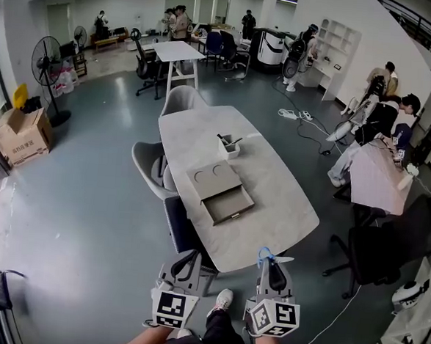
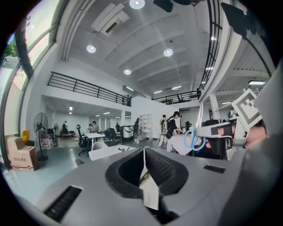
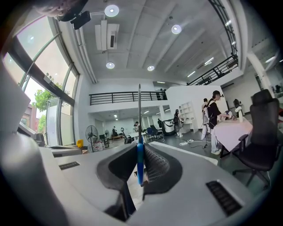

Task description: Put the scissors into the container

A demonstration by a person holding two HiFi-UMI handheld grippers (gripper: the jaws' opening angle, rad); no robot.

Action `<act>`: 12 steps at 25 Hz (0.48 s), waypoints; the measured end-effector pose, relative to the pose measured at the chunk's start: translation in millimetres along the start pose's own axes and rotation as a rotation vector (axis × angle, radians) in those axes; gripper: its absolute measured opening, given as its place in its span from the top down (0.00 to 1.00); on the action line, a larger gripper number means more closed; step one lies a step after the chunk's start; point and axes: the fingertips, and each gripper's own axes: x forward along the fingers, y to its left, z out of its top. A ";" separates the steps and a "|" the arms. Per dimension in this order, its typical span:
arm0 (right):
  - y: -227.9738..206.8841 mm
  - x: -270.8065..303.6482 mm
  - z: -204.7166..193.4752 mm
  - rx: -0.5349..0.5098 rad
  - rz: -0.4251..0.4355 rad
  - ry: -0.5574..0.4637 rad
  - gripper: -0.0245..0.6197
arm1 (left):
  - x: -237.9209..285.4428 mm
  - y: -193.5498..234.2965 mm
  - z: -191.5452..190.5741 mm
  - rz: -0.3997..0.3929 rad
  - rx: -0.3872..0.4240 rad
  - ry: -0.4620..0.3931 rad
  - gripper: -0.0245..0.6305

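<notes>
Scissors [image 3: 139, 164] with blue handles stand between the jaws of my right gripper [image 3: 140, 148], blades pointing up past the tips. The right gripper [image 1: 270, 261] is shut on them and hovers off the near end of the grey table [image 1: 272, 208]. From the left gripper view the scissors [image 2: 194, 137] show at the right. My left gripper [image 1: 187, 258] is beside it, its jaws [image 2: 143, 152] shut with nothing in them. A small white container [image 1: 229, 147] holding dark items sits at mid table. A grey box with an open drawer [image 1: 220, 192] lies nearer to me.
Grey chairs [image 1: 151, 167] stand along the table's left side and far end. A black office chair [image 1: 368, 255] is to the right, by a pink-covered table [image 1: 377, 175] where people sit. A fan [image 1: 48, 64] and cardboard box [image 1: 23, 133] stand at left.
</notes>
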 end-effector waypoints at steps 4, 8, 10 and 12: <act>-14.5 40.2 1.2 0.001 0.011 0.014 0.90 | 39.4 10.6 1.0 0.012 -0.002 0.012 0.93; -32.8 81.1 5.4 0.002 0.025 0.028 0.90 | 80.8 18.3 3.5 0.022 -0.006 0.024 0.93; -42.5 101.0 7.3 0.002 0.034 0.034 0.90 | 100.7 22.3 6.7 0.032 -0.004 0.028 0.93; -51.2 119.1 8.7 0.006 0.043 0.040 0.90 | 118.9 26.4 8.7 0.045 -0.003 0.034 0.93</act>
